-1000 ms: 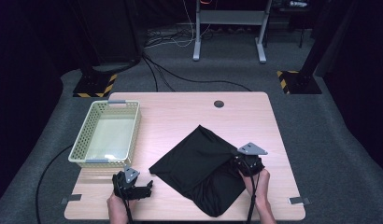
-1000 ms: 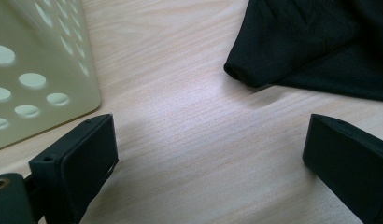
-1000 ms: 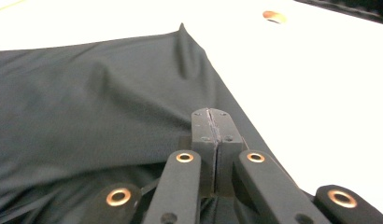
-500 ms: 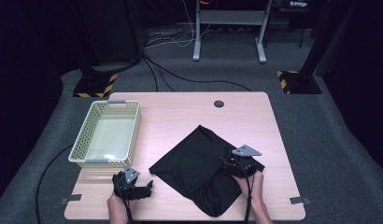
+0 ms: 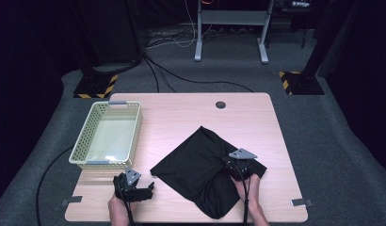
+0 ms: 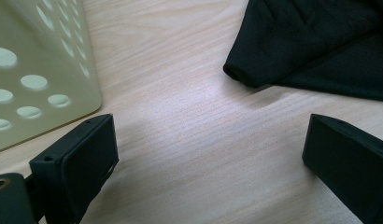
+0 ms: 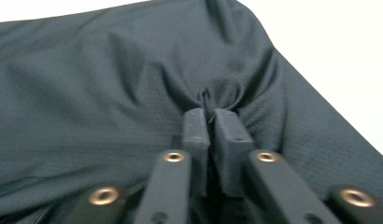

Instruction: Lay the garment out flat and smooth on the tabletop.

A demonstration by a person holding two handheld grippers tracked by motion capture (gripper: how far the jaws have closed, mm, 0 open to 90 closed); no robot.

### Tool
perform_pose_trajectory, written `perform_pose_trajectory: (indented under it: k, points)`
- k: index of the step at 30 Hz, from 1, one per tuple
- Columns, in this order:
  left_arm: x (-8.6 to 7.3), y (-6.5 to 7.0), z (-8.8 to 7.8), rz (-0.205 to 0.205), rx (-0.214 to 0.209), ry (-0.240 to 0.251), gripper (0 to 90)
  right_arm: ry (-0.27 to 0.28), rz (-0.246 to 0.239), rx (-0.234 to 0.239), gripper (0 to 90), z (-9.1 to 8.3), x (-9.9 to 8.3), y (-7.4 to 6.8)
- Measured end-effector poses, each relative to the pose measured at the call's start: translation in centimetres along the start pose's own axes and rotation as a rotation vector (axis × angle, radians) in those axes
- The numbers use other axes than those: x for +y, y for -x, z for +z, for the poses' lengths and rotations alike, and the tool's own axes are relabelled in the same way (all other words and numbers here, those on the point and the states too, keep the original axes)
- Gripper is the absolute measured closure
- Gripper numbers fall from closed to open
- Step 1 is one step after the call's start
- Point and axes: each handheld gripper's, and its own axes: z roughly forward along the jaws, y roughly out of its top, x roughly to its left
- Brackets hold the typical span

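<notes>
Cloth [image 7: 110,84] pinched in right gripper [image 7: 210,114]; jaws just closed.

Bare table [image 5: 181,108] beyond the cloth [image 5: 196,165]; basket [image 5: 106,134] blocks the left.

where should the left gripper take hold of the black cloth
Probably at the near-left corner of the black cloth, coming in low from the left across the table. That folded edge sits slightly raised off the wood and faces the open left gripper; the right gripper already pinches a bunched fold at the other side.
</notes>
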Motion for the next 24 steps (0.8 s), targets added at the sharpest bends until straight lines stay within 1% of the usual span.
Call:
perform_pose_trajectory:
  k: [1,5,6,7,9,11,12,13,14,15,16,18,19,21,22,23,24]
  points:
    - [0.0,0.0,0.0,0.0,-0.003,-0.001,2.8,0.0,0.0,0.0,86.0,0.0,0.0,0.0]
    - [0.0,0.0,0.0,-0.002,-0.007,-0.003,2.8,0.074,0.02,-0.036,86.0,-1.8,0.6,0.9]
    - [0.0,0.0,0.0,-0.002,-0.007,-0.002,2.8,0.092,0.027,-0.053,85.9,-2.3,0.8,1.3]
    - [0.0,-0.1,0.0,-0.003,-0.007,-0.003,2.8,0.109,0.034,-0.068,85.8,-2.7,1.0,1.7]
    - [0.0,-0.1,0.0,-0.004,-0.008,-0.003,2.8,0.136,0.063,-0.093,85.7,-3.6,1.3,2.8]
    - [0.0,-0.1,0.0,-0.003,-0.007,-0.002,2.8,0.147,0.094,-0.119,85.5,-4.1,1.3,4.1]
    - [0.0,0.0,0.0,-0.002,-0.005,-0.002,2.8,0.14,0.107,-0.126,85.3,-4.1,1.2,4.7]
    - [0.0,0.0,0.0,-0.003,-0.005,-0.001,2.8,0.116,0.119,-0.122,84.7,-3.9,1.0,5.2]
    - [0.0,-0.1,0.0,-0.008,-0.003,-0.001,2.7,0.095,0.127,-0.114,84.3,-3.6,0.7,5.7]
    - [0.0,-0.1,0.0,-0.012,0.005,-0.002,2.7,0.062,0.131,-0.099,83.5,-3.1,0.4,5.9]
    - [0.0,-0.1,0.0,-0.015,0.009,-0.001,2.7,0.025,0.121,-0.095,83.2,-2.6,0.0,6.0]
    - [0.2,0.0,-0.2,-0.037,-0.007,0.036,2.1,-0.011,0.108,-0.086,82.8,-1.9,-0.7,5.9]
    - [0.6,0.4,-0.3,-0.035,-0.013,0.053,1.6,-0.021,0.103,-0.078,82.8,-1.5,-1.1,5.7]
    - [1.7,1.4,-0.5,-0.018,-0.04,0.096,1.4,-0.029,0.1,-0.072,82.8,-1.3,-1.2,5.5]
    - [2.4,2.0,-0.4,-0.009,-0.067,0.111,1.4,-0.036,0.093,-0.07,82.9,-1.1,-1.2,5.3]
    - [3.0,2.5,0.1,0.004,-0.095,0.117,1.4,-0.036,0.085,-0.074,82.9,-0.9,-1.2,5.0]
    - [3.7,3.0,0.6,0.021,-0.105,0.107,1.4,-0.038,0.067,-0.084,83.0,-0.8,-1.2,4.7]
